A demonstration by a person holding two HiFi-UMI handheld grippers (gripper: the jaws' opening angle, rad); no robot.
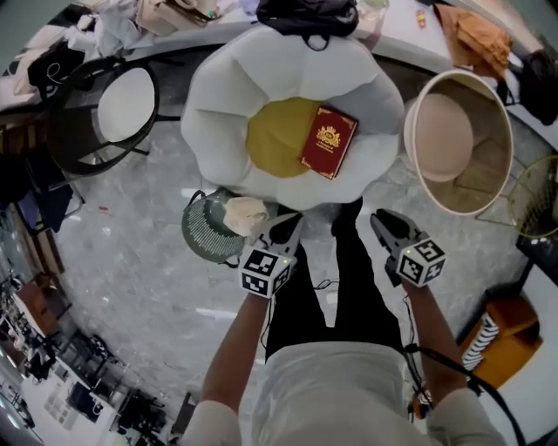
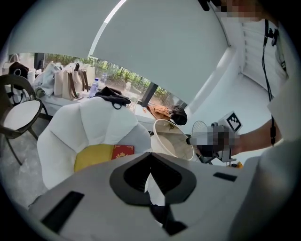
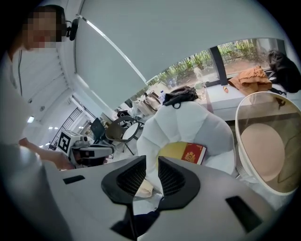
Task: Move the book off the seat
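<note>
A red book [image 1: 329,141] with a gold crest lies flat on the yellow centre cushion [image 1: 275,139] of a white petal-shaped seat [image 1: 227,96]. It is also visible in the left gripper view as the book [image 2: 123,151] and in the right gripper view as the book [image 3: 193,153]. Both grippers hover low in front of the seat, short of its front edge and apart from the book. My left gripper [image 1: 283,228] [image 2: 150,155] has its tips together with nothing held. My right gripper [image 1: 388,228] [image 3: 152,160] shows a narrow gap between its ribbed pads, with nothing in it.
A round beige tub chair [image 1: 458,144] stands to the right of the seat, with a wire basket [image 1: 536,200] beyond it. A black-framed chair [image 1: 122,104] stands at left. A green fan [image 1: 209,228] with a cloth lies by the seat's front. A black bag [image 1: 305,17] rests on the seat back.
</note>
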